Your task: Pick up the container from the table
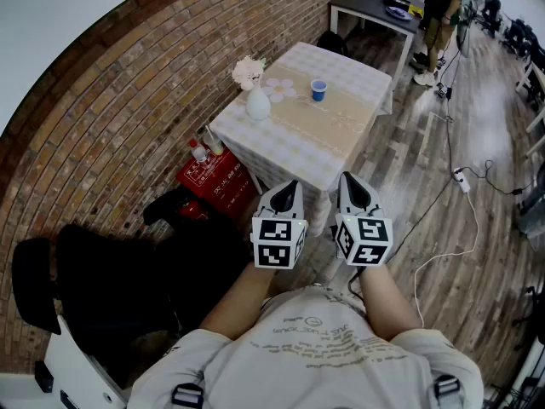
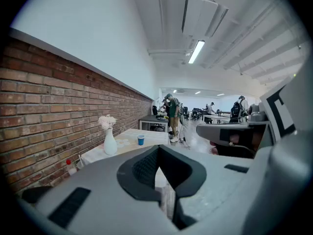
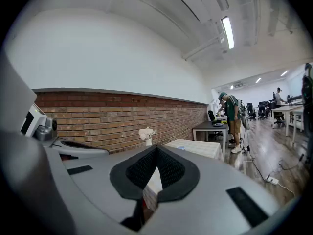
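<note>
The container, a small blue cup (image 1: 318,89), stands on a table with a pale checked cloth (image 1: 341,130), near a white vase of flowers (image 1: 257,100). The left gripper view shows the cup (image 2: 141,140) right of the vase (image 2: 110,142); in the right gripper view the cup (image 3: 181,148) is tiny and far off. My left gripper (image 1: 289,187) and right gripper (image 1: 349,181) are held side by side in front of my chest, short of the table's near edge and well away from the cup. Both point toward the table with jaws together and nothing between them.
A red box (image 1: 213,177) with bottles (image 1: 204,147) sits by the brick wall (image 1: 111,118) beside the table. A black chair (image 1: 102,279) is at my left. A dark desk (image 1: 375,7) and a person (image 1: 438,15) are beyond. Cables (image 1: 464,186) run over the wooden floor.
</note>
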